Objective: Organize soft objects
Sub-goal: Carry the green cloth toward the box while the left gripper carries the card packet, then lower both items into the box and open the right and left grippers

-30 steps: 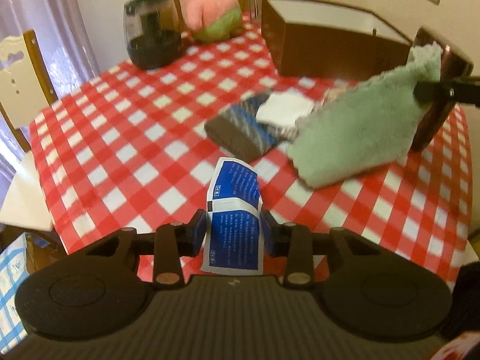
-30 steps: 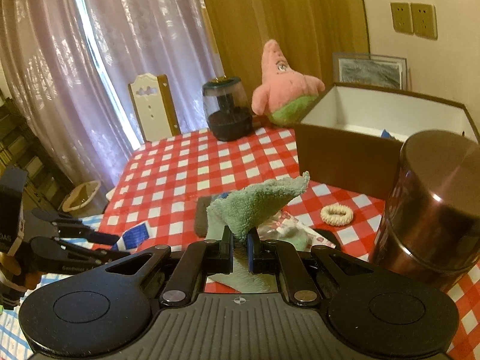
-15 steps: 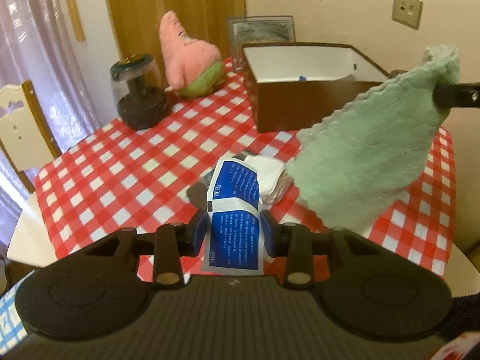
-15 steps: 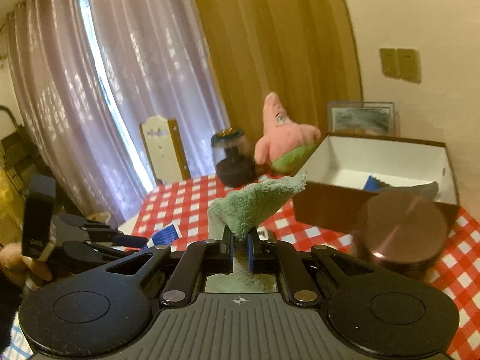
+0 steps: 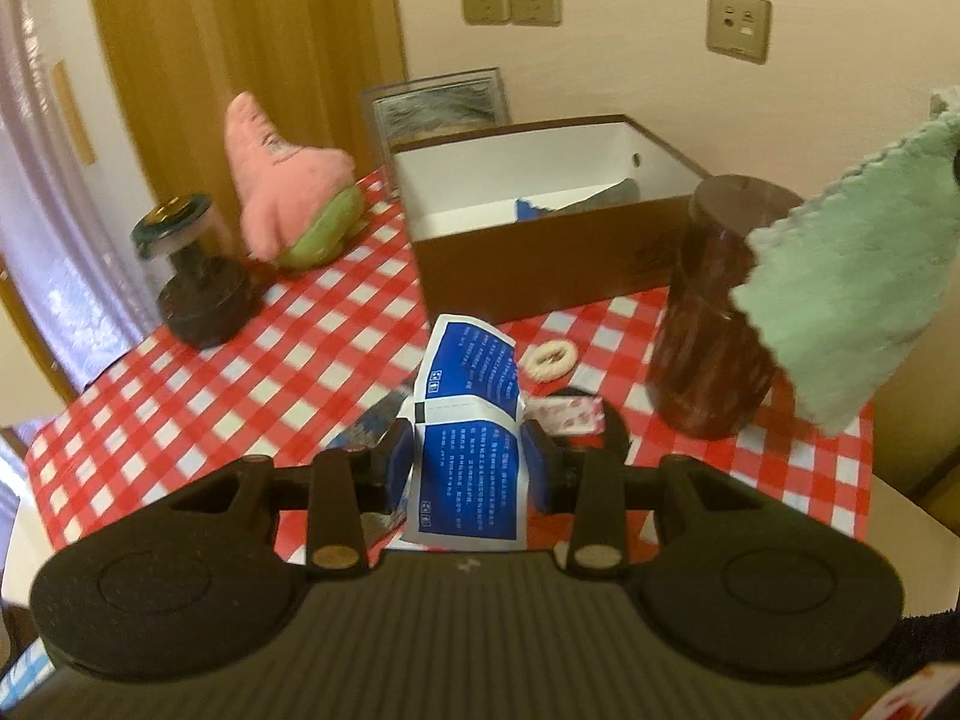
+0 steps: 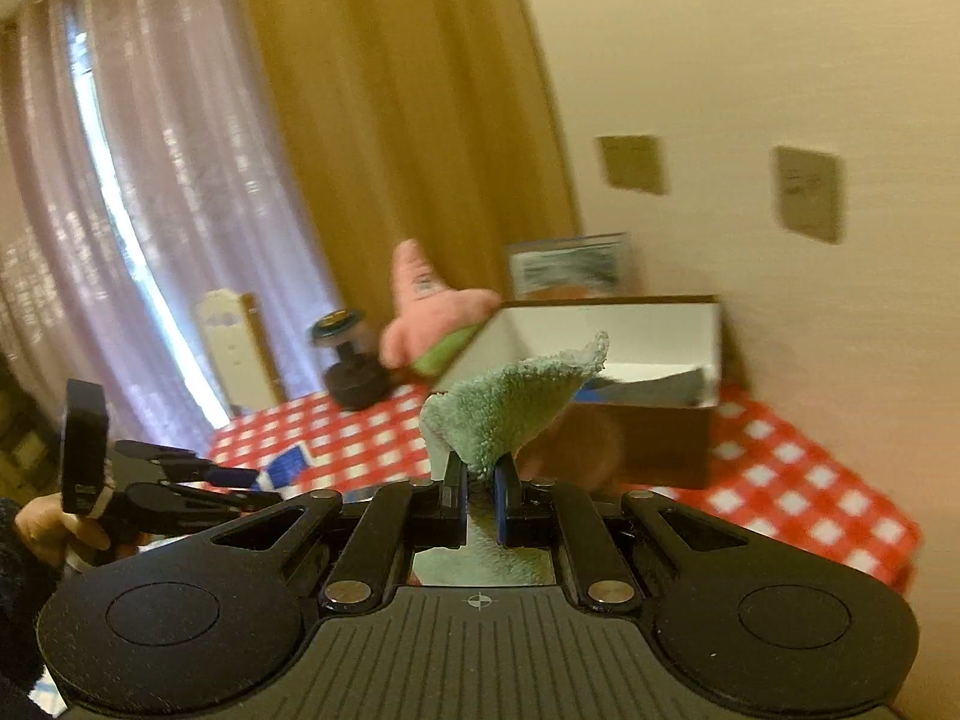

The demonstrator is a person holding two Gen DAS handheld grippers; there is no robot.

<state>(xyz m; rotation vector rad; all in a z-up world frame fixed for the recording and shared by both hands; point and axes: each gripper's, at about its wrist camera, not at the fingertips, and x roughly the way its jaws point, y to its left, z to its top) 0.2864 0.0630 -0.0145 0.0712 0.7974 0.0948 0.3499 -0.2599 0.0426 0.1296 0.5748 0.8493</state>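
Both wrist views toward brown box (image 5: 540,222)

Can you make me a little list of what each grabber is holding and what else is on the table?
left gripper: shut on the blue packet
right gripper: shut on the green cloth, lifted off the table
box: brown, open, white inside, something blue and grey in it
plush toy: pink and green, beside the box
brown canister: upright, near the box
tablecloth: red and white checks

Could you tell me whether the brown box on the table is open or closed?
Open: the brown box shows no lid, and its white interior is exposed, with blue and grey items inside.
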